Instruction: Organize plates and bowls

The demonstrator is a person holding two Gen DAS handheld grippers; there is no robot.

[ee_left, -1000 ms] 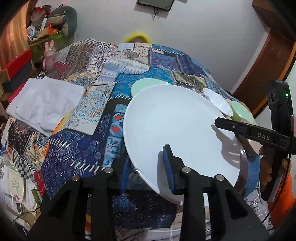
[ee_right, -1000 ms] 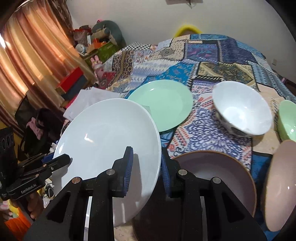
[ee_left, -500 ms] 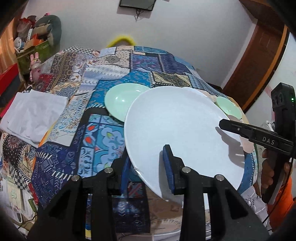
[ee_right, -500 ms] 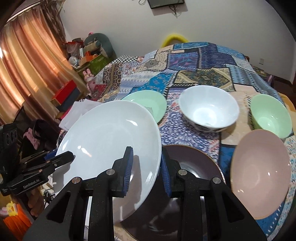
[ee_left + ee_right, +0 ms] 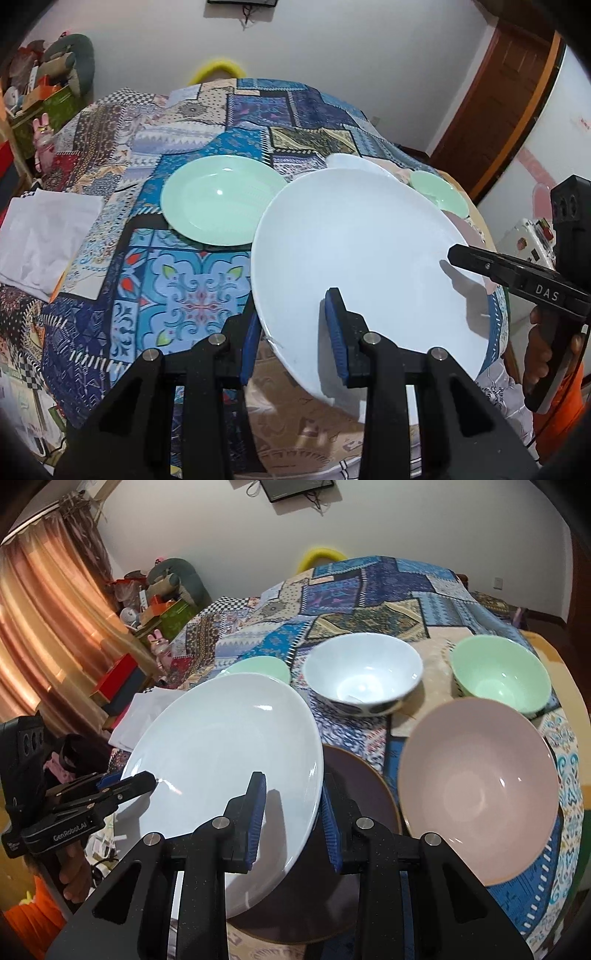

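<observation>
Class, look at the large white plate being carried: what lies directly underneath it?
Under the white plate, a dark brown plate shows beside its edge on the patchwork tablecloth. The rest beneath is covered.

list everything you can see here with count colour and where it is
white plate: 1, white, held off the table between both grippers
green plate: 1, mint green, flat on the tablecloth, behind the white plate
dark plate: 1, dark brown, on the table under the white plate's right edge
white bowl: 1, white inside, patterned outside, mid table
green bowl: 1, mint green, right of the white bowl
pink bowl: 1, pale pink, near right
tablecloth: 1, blue patchwork, covers the table
white cloth: 1, white, left table edge
left gripper: 1, black with blue pads, shut on the plate's near rim
right gripper: 1, black with blue pads, shut on the opposite rim
</observation>
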